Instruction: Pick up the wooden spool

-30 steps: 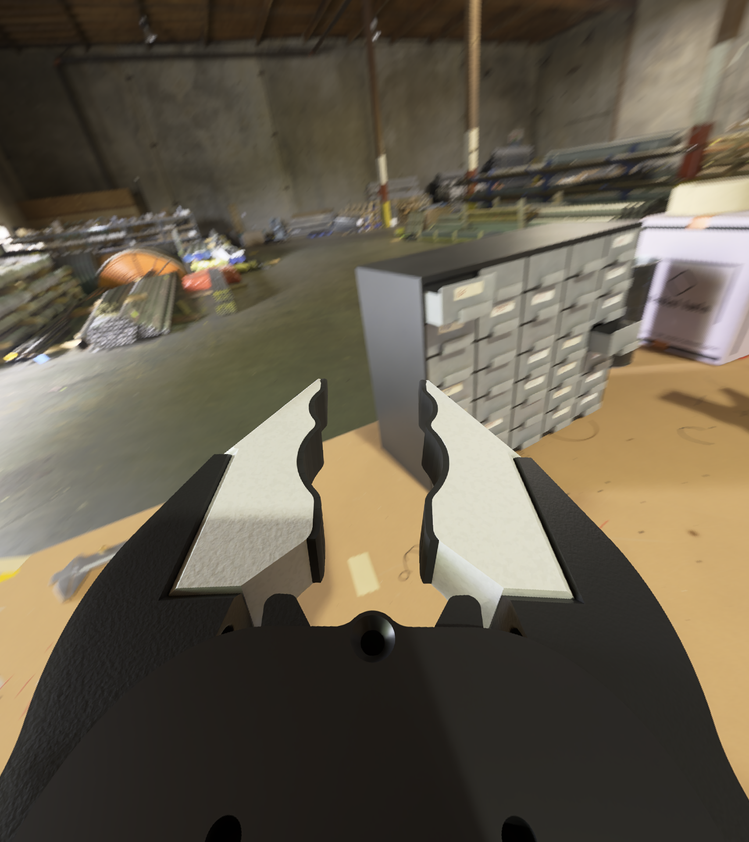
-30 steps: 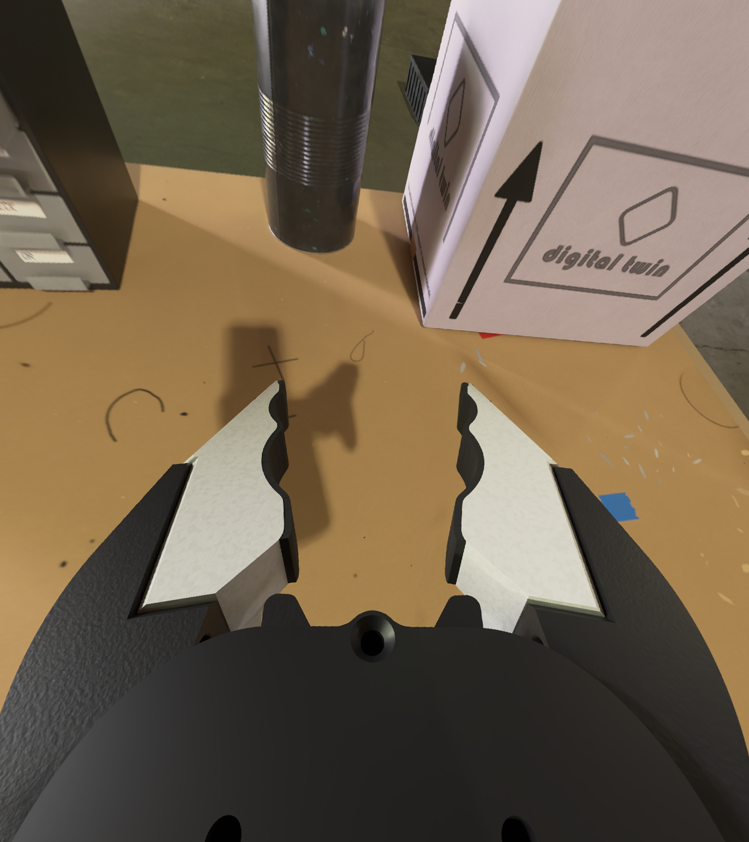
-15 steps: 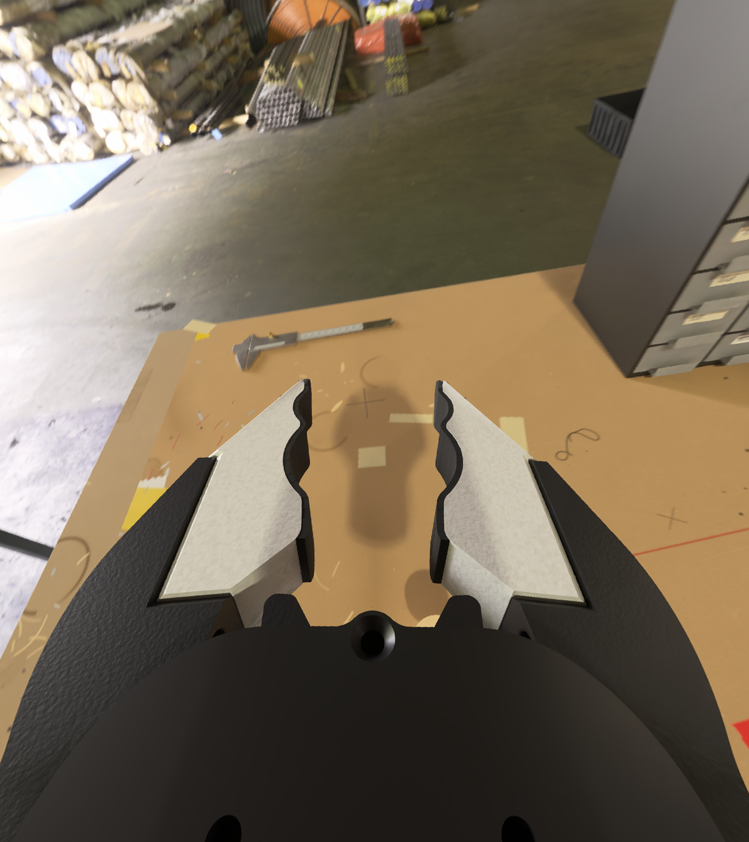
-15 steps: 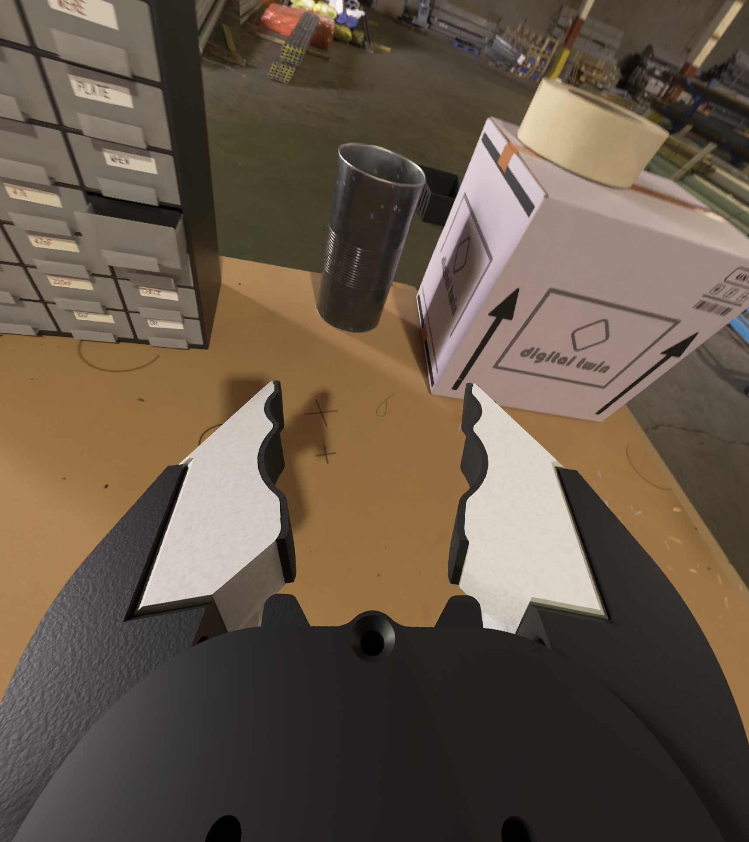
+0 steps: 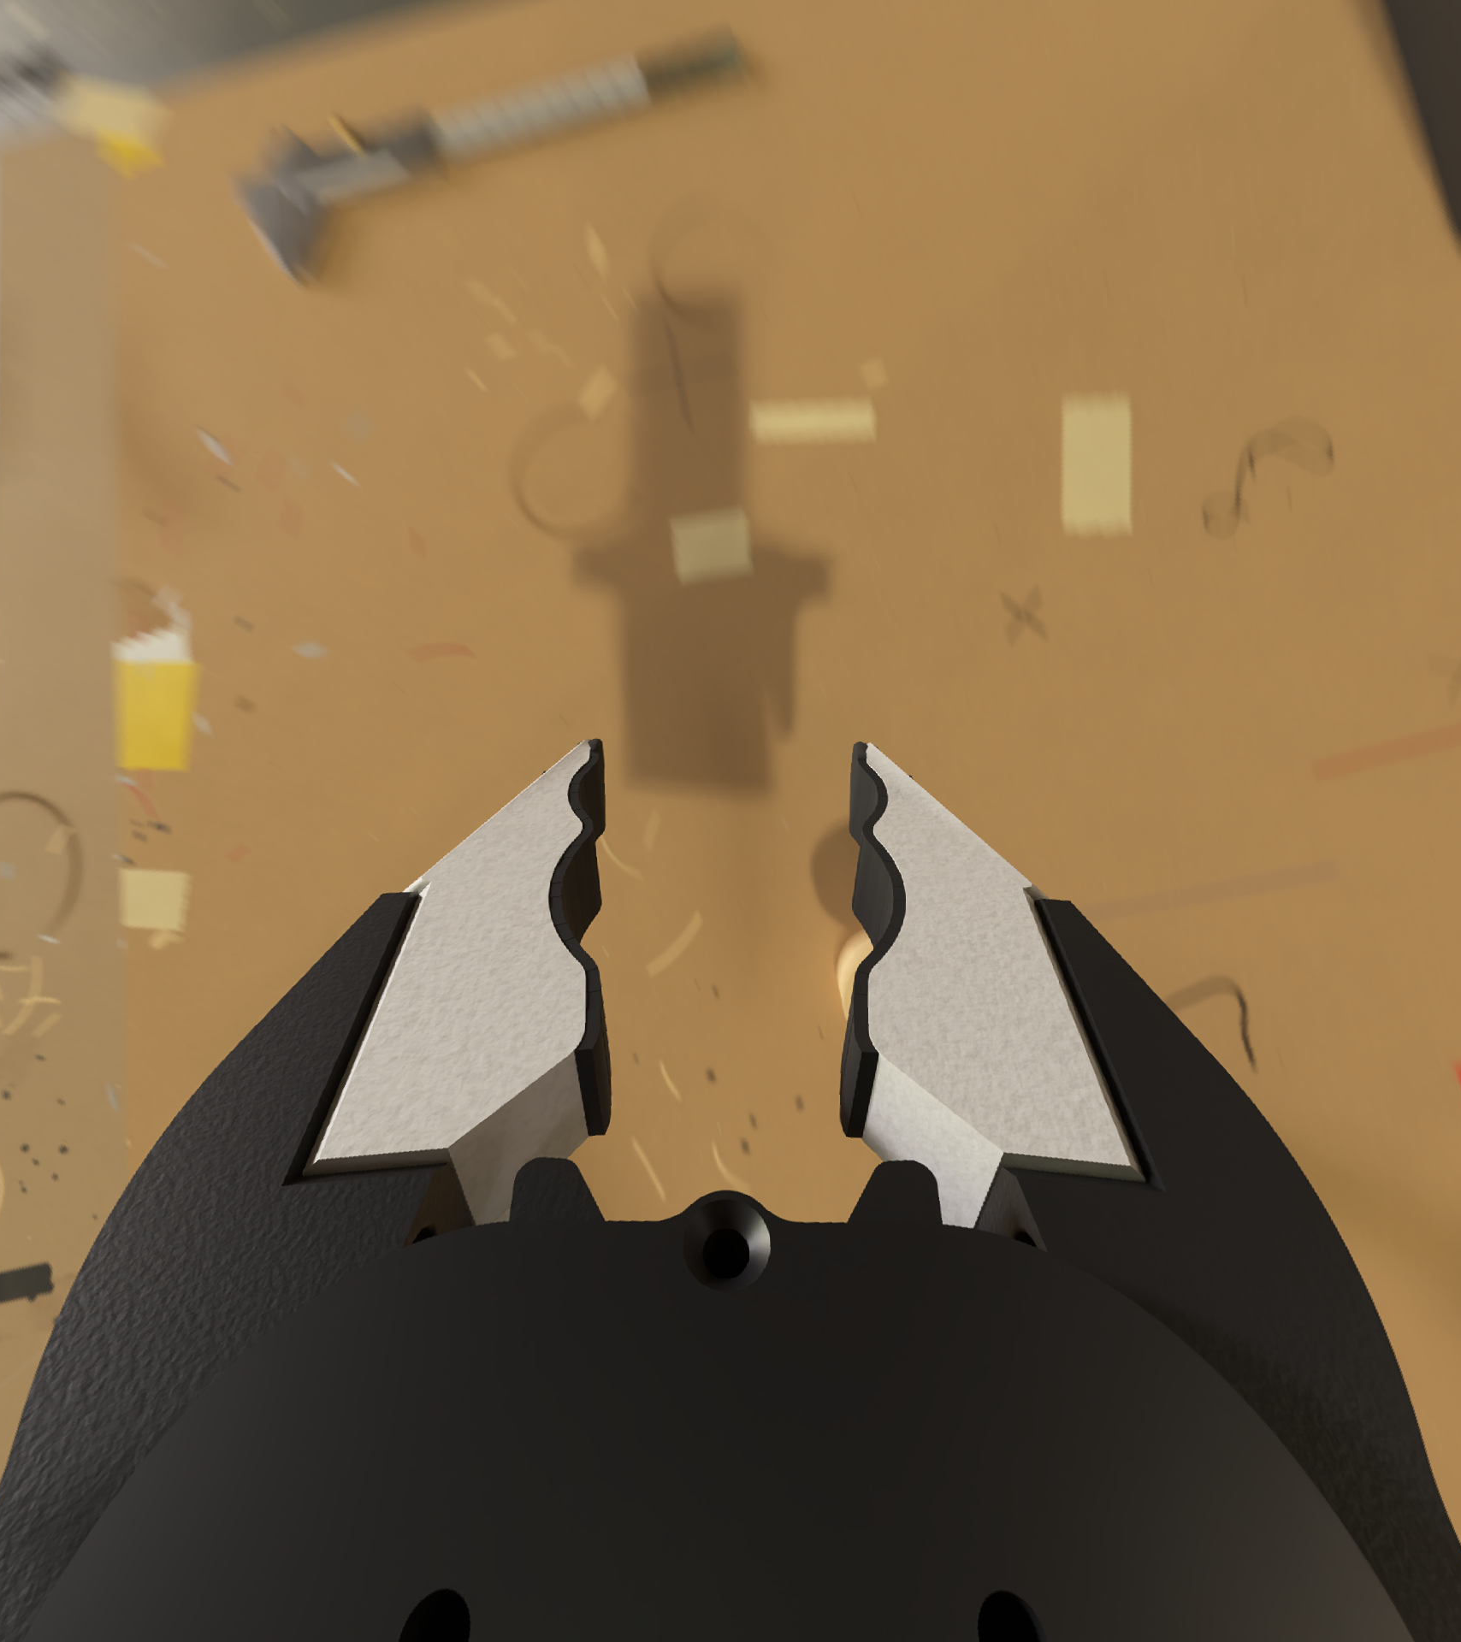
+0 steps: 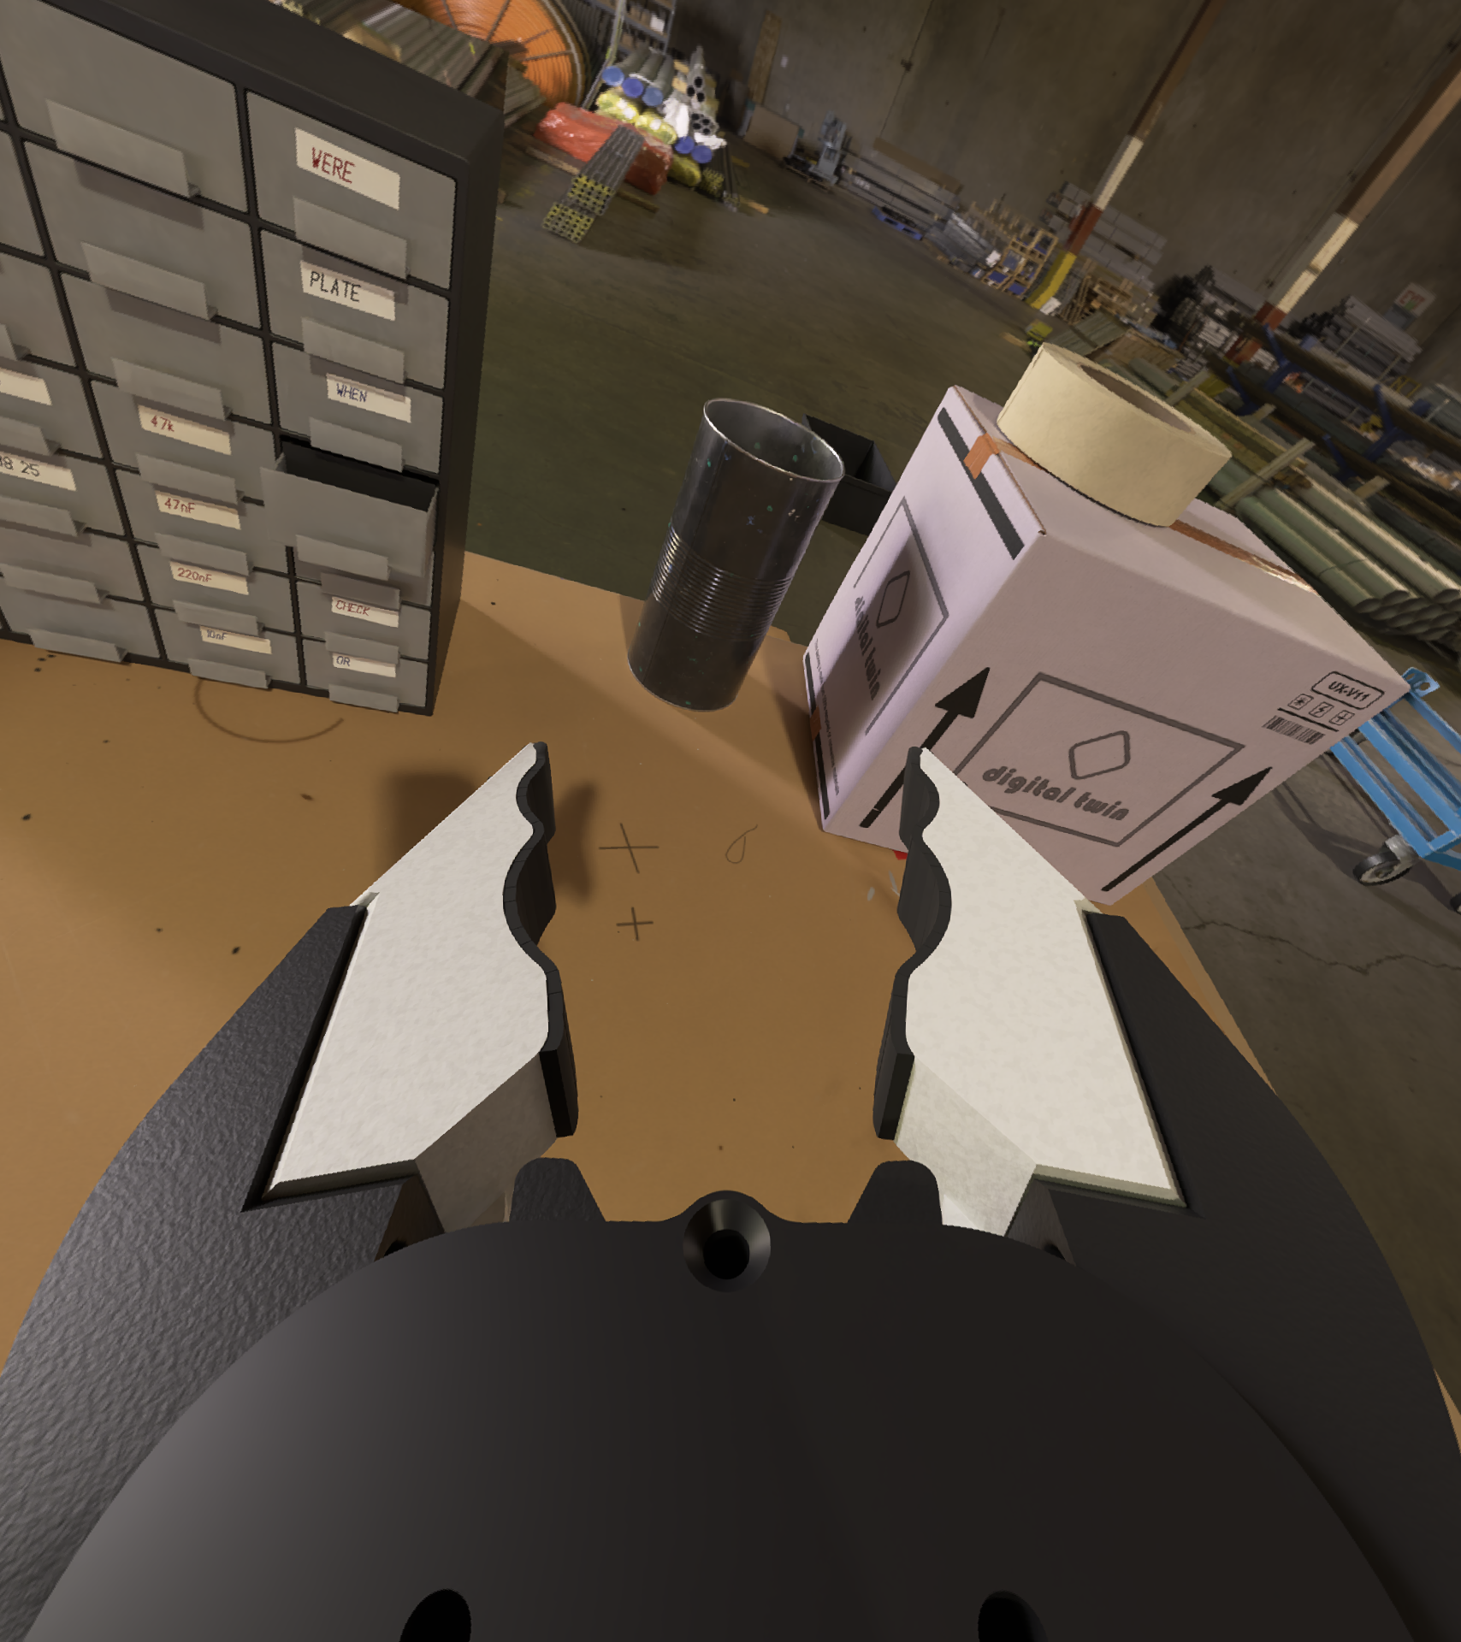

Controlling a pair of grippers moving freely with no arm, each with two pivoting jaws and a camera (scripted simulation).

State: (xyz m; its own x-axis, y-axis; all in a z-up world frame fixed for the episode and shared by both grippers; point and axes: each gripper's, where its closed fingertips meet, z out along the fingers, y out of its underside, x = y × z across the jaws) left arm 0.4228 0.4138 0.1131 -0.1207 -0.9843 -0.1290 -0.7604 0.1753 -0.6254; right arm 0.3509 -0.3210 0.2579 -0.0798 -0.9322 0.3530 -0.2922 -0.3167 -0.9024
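Only a pale, rounded sliver of the wooden spool [image 5: 850,970] shows, on the brown tabletop [image 5: 1153,267] just behind the right fingertip of the left gripper [image 5: 725,755], whose textured white fingers stand apart, empty. The right gripper [image 6: 725,755] gapes wide, empty, facing a ribbed dark metal can [image 6: 731,555] and a white carton [image 6: 1091,675].

Your left hand-held gripper [image 5: 725,751] has a black pebbled body, and its 2 fingers [image 5: 478,964] are off-white with black wavy inner edges; the right hand-held gripper [image 6: 722,755] matches it. Under the left one you see a tan worktop [image 5: 1198,267] flecked with pale shavings, cream, yellow and red tape squares, and dark pen scribbles. A grey caliper [image 5: 460,147] lies blurred there. A pale wood-coloured sliver [image 5: 850,973] shows beside the right finger. On the right you have a black cabinet [image 6: 176,355] with grey drawers and cream labels, a dark ribbed metal can [image 6: 731,555], a white box [image 6: 1091,675] printed with black arrows, and a beige tape roll [image 6: 1109,435].
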